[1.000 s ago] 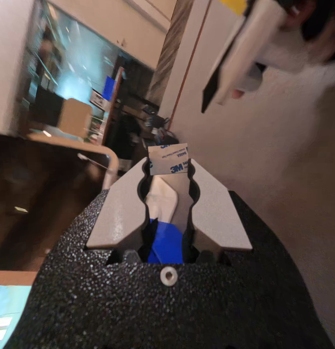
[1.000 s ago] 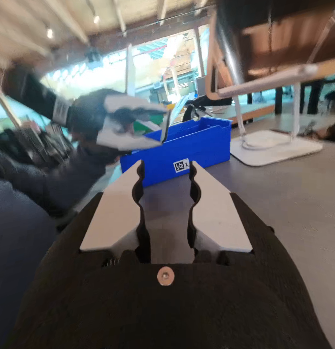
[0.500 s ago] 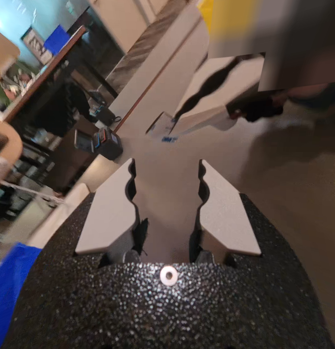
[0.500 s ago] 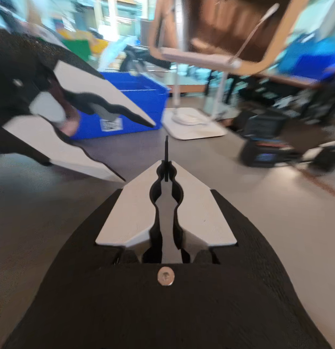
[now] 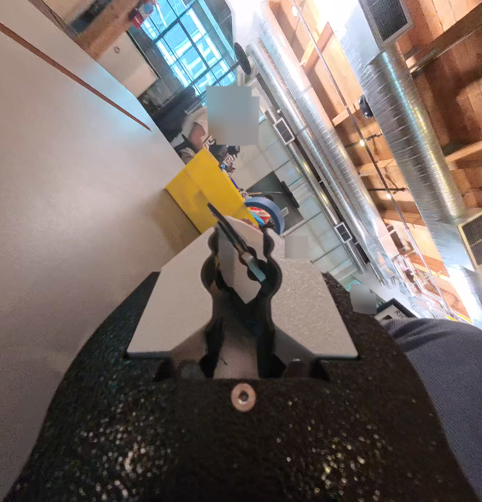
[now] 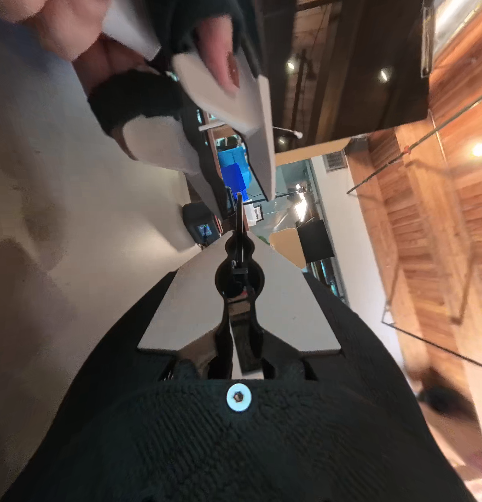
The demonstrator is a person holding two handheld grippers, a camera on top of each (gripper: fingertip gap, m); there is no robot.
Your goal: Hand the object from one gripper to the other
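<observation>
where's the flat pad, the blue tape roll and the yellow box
flat pad point(image 6: 239, 217): right wrist view, protruding edge
blue tape roll point(image 5: 276, 217): left wrist view, outer band
yellow box point(image 5: 207, 187): left wrist view, side wall

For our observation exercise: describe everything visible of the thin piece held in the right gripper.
The thin piece shows edge-on as a dark, flat, stiff-looking sliver. The right gripper is shut on its lower part. Its tip juts forward between the fingers of the open left gripper; whether they touch it cannot be told.

No lettering, label, number or sign can be read in either view.
</observation>
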